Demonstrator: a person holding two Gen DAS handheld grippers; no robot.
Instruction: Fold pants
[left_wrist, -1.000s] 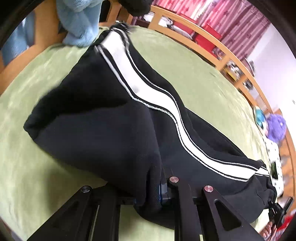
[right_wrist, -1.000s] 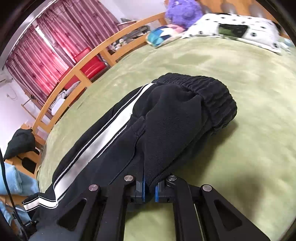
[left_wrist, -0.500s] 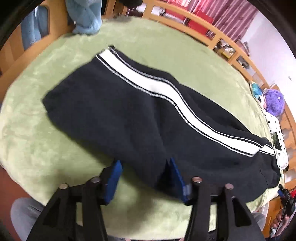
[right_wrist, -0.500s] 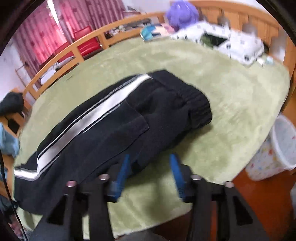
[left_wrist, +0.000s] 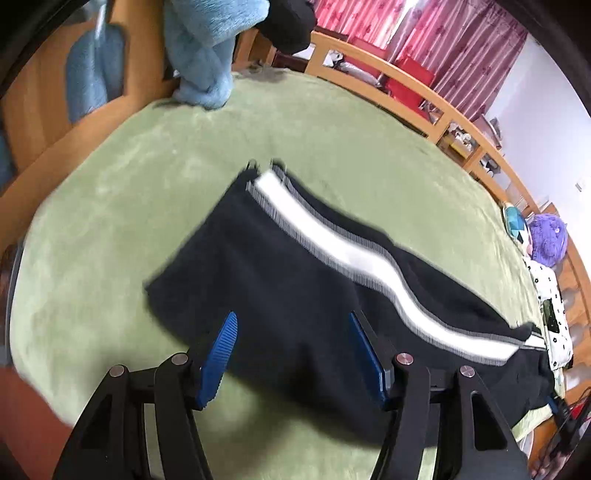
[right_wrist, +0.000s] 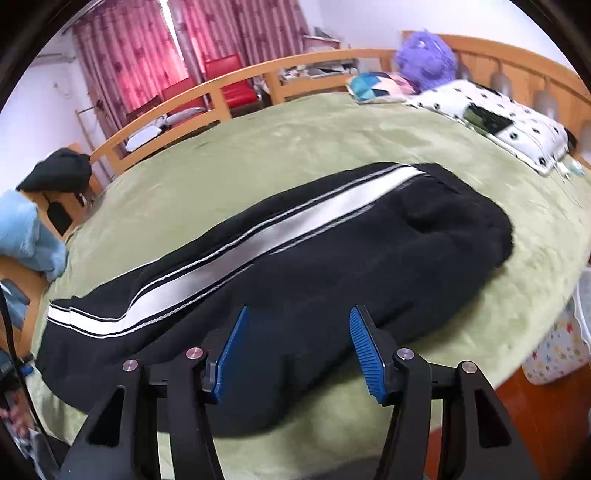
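Note:
Black pants with a white side stripe lie folded lengthwise on the green bedcover. In the left wrist view the leg end is nearest. My left gripper hovers above it, open, with nothing pinched between its blue pads. In the right wrist view the pants show their waistband end on the right. My right gripper hangs over the near edge with its jaws opening. Its pads are apart and clear of the cloth.
A light blue fluffy blanket hangs over the wooden bed rail. A spotted pillow and a purple plush lie at the head of the bed. A patterned bin stands on the floor beside the bed.
Both grippers were shut on the near edge of the pants, then let go and opened. Both have pulled back and risen, and the pants now lie flat.

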